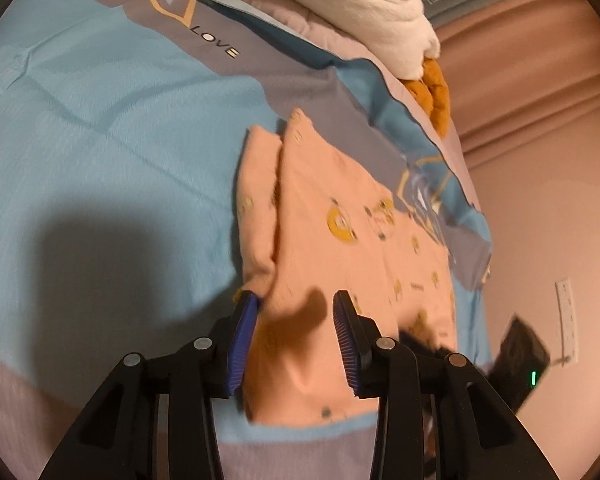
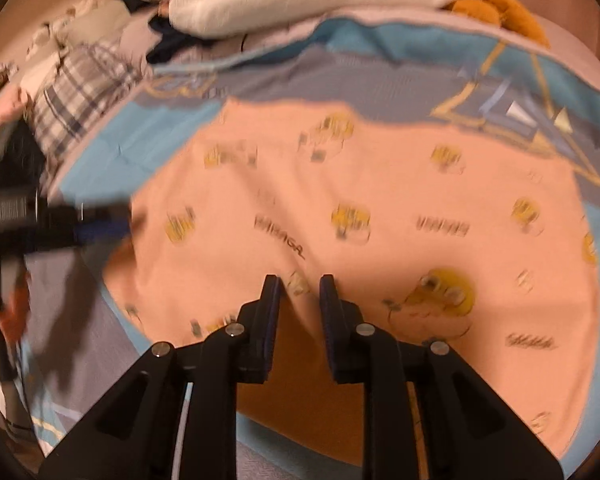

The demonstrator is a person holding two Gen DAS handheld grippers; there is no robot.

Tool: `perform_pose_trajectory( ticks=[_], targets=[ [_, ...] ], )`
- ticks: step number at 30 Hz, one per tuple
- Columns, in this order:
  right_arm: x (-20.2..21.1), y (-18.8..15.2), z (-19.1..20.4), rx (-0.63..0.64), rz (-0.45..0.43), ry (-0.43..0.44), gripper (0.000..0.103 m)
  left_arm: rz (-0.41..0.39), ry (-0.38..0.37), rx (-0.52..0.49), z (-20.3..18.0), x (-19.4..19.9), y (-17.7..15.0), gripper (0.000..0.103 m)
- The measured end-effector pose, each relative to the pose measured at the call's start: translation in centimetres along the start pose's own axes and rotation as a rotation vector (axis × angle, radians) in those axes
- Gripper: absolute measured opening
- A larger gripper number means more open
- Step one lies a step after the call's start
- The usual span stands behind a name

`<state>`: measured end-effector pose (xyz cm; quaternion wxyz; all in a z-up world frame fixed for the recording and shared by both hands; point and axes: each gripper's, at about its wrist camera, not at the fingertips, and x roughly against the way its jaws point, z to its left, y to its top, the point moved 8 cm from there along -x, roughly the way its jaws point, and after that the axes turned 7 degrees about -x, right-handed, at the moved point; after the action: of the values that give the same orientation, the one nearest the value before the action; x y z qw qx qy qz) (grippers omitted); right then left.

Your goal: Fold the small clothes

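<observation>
From the left wrist, the left gripper [image 1: 296,300] hovers with jaws spread apart and grasping nothing; the peach garment [image 1: 340,248] lies ahead of and beneath them on the blue and grey bedsheet [image 1: 100,160]. It is printed with small yellow figures, and one folded layer overlaps a narrower strip just ahead of the left jaw. A white blanket [image 1: 360,12] sits far ahead. From the right wrist, the right gripper [image 2: 299,280] has jaws parted, a raised ridge of the peach garment [image 2: 380,184] standing between them; whether they pinch it cannot be told. The cloth spreads broadly ahead, blurred, with dark lettering. The left gripper [image 2: 100,226] enters left of the jaws at the garment's edge.
</observation>
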<state>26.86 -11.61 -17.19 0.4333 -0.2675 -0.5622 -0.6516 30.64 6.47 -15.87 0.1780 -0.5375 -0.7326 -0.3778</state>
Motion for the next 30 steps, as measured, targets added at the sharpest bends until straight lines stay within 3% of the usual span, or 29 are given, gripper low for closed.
perform_pose_trajectory(
  ticks=[3, 7, 11, 15, 16, 18, 19, 21, 24, 27, 30],
  targets=[
    [0.9, -1.2, 0.7, 0.059, -0.001, 0.007, 0.03, -0.019, 0.024, 0.003, 0.9, -0.1, 1.1, 0.04],
    [2.7, -1.6, 1.0, 0.058, 0.008, 0.076, 0.03, -0.009, -0.001, 0.032, 1.5, -1.1, 2.0, 0.04],
    [3.9, 0.2, 0.6, 0.004, -0.05, 0.125, 0.03, 0.043, -0.058, 0.033, 0.9, -3.1, 2.2, 0.04],
    [3.3, 1.6, 0.5, -0.05, -0.063, 0.142, 0.03, 0.04, -0.082, 0.032, 0.0, -4.1, 2.7, 0.04],
    [3.0, 1.9, 0.6, -0.062, -0.065, 0.146, 0.03, 0.032, -0.068, 0.024, -0.2, -4.1, 2.7, 0.039],
    [2.3, 2.3, 0.4, -0.095, -0.066, 0.153, 0.03, 0.033, -0.042, 0.011, -0.6, -4.0, 2.6, 0.018],
    [2.0, 2.4, 0.3, -0.112, -0.065, 0.157, 0.03, 0.036, -0.028, 0.004, -0.7, -4.0, 2.5, 0.016],
    [1.0, 2.9, 0.2, -0.152, -0.055, 0.176, 0.03, 0.023, -0.005, -0.009, -1.2, -3.5, 2.6, 0.013],
    [-0.6, 2.5, 0.7, -0.175, -0.013, 0.188, 0.021, -0.001, 0.012, -0.028, -2.7, -2.6, 3.0, 0.012],
    [-2.5, 1.6, 1.2, -0.163, 0.045, 0.162, 0.02, -0.009, 0.024, -0.097, -5.8, -1.8, 3.4, 0.011],
    [-1.4, 2.1, 0.7, -0.231, 0.036, 0.22, 0.023, -0.007, 0.045, -0.183, -9.5, -1.6, 3.5, 0.011]
  ],
)
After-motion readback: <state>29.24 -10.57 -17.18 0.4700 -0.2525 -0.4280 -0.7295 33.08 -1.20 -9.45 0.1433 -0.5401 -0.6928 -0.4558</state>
